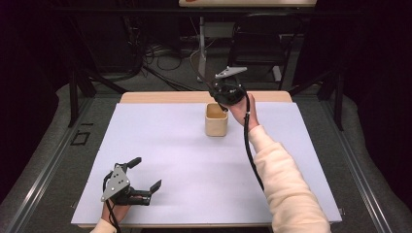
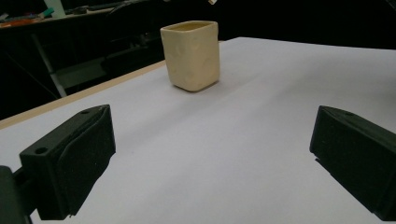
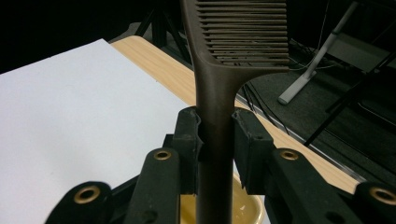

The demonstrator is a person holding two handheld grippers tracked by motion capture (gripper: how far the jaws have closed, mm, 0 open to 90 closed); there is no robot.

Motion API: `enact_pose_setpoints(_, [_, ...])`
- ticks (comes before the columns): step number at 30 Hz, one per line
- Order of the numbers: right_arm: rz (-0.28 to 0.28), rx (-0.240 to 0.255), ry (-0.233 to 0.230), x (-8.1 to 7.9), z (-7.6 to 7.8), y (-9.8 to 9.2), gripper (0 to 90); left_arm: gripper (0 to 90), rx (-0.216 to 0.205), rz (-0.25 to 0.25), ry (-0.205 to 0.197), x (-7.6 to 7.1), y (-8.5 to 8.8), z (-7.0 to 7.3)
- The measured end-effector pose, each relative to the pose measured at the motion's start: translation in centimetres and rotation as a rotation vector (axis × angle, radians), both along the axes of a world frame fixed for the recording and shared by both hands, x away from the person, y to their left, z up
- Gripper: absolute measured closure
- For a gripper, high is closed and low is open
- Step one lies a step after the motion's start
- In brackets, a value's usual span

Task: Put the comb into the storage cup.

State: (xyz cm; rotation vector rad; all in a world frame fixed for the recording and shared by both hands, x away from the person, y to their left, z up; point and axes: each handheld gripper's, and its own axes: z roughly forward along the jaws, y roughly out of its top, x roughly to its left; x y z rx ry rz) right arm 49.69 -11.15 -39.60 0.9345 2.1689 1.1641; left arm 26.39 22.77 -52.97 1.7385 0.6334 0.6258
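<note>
Fingers (image 3: 187,140) tight on comb (image 3: 215,84)

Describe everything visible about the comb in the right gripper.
The comb is dark brown and looks like plastic, with a long narrow handle widening into a head of fine parallel teeth that point to one side. It stands roughly upright along the right gripper view, teeth end up. The right gripper has its jaws shut on the handle below the head. The handle's lower end reaches down toward the open mouth of the cream cup; whether it touches the cup cannot be told.
</note>
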Motion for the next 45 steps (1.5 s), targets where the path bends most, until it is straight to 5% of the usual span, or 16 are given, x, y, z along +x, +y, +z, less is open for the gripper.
enact_pose_setpoints(45, [0.011,0.078,-0.104,0.3,-3.0,0.2,72.8,0.2,-0.001,-0.001,-0.001,0.0,0.1,0.0])
